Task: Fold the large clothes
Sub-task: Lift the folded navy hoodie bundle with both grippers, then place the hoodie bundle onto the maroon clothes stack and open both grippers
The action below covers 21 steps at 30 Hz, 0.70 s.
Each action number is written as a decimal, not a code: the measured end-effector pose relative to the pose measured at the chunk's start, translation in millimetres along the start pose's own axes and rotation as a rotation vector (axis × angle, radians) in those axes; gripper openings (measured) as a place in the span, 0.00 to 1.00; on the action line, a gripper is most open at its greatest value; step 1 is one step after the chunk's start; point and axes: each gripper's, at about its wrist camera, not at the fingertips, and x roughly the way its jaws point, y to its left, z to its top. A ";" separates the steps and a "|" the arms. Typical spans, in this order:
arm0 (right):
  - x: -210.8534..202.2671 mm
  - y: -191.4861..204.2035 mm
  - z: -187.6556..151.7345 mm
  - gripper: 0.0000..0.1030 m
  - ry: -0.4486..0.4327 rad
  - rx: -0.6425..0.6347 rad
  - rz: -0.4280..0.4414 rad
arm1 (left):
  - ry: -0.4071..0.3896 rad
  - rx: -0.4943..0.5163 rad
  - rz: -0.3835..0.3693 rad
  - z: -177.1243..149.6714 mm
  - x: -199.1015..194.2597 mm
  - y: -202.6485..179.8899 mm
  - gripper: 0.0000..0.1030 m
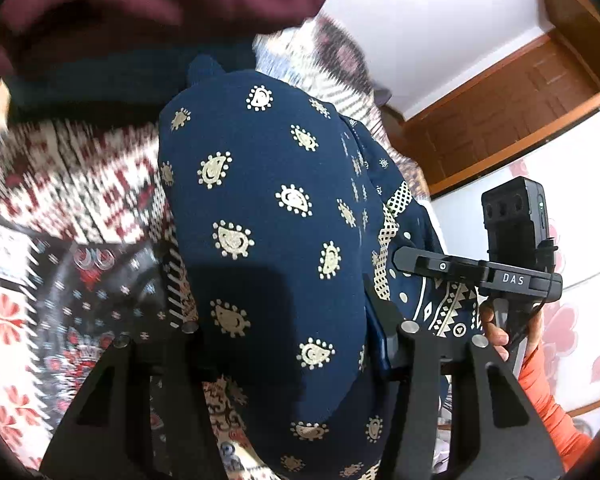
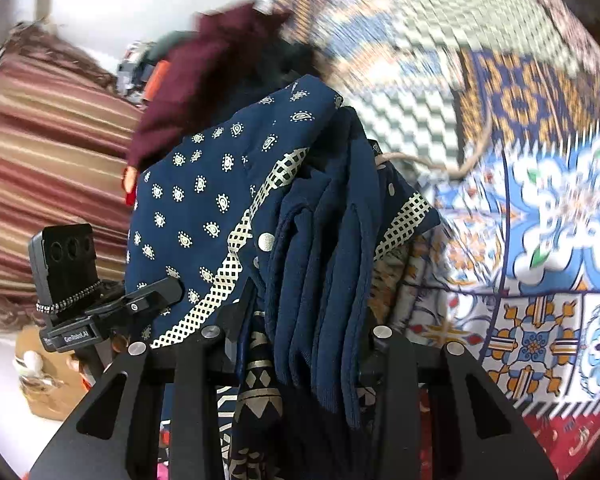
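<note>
Two grippers: left gripper (image 1: 292, 332) and right gripper (image 2: 300, 332) each clamp one navy printed garment (image 1: 260, 208); checkered border edge drapes right; maroon cloth (image 1: 140, 12) far.

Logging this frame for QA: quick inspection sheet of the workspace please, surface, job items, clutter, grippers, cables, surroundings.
Surface: patterned bedspread, motion-blurred.
Job's things: navy printed garment, lifted and bunched, spanning both grippers.
Clutter: maroon cloth behind the garment; other items past it too blurred to name.
Grippers: left gripper has garment fabric between its fingers; right gripper likewise on gathered folds. Both appear shut on it.
Cables: thin black lead hanging by the right gripper's handle.
Surroundings: wooden door, white wall, striped cushion.
</note>
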 end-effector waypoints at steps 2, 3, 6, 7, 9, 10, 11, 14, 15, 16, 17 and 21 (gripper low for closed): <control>-13.4 22.1 5.2 0.31 -0.049 -0.044 0.001 | -0.041 0.029 0.002 4.5 -19.8 -11.0 0.51; -19.6 32.9 8.4 0.31 -0.069 -0.064 0.000 | -0.074 0.054 0.007 8.3 -35.3 -19.6 0.51; -34.3 65.6 22.7 0.31 -0.133 -0.135 -0.004 | -0.154 0.106 0.022 20.8 -72.0 -38.2 0.51; -38.9 76.6 29.2 0.31 -0.153 -0.155 -0.003 | -0.178 0.119 0.026 25.7 -82.8 -43.0 0.51; -48.4 94.1 41.6 0.31 -0.190 -0.188 0.007 | -0.234 0.145 0.035 37.2 -109.9 -49.8 0.51; -51.1 105.6 51.8 0.31 -0.213 -0.206 0.014 | -0.254 0.155 0.038 42.0 -120.0 -51.7 0.51; -51.3 112.0 58.0 0.31 -0.229 -0.215 0.021 | -0.283 0.172 0.047 51.0 -132.9 -54.9 0.51; -50.2 134.6 83.6 0.31 -0.276 -0.232 0.047 | -0.348 0.208 0.069 78.5 -166.5 -53.9 0.51; -47.4 141.5 93.9 0.31 -0.290 -0.236 0.054 | -0.366 0.211 0.076 86.5 -175.2 -51.8 0.51; -45.1 146.8 100.8 0.31 -0.300 -0.240 0.059 | -0.386 0.213 0.085 98.3 -183.6 -50.7 0.51; -40.8 152.5 111.4 0.31 -0.311 -0.249 0.061 | -0.403 0.215 0.095 110.2 -191.0 -48.2 0.51; -19.2 163.3 148.6 0.31 -0.334 -0.259 0.058 | -0.433 0.221 0.125 154.7 -205.3 -30.2 0.52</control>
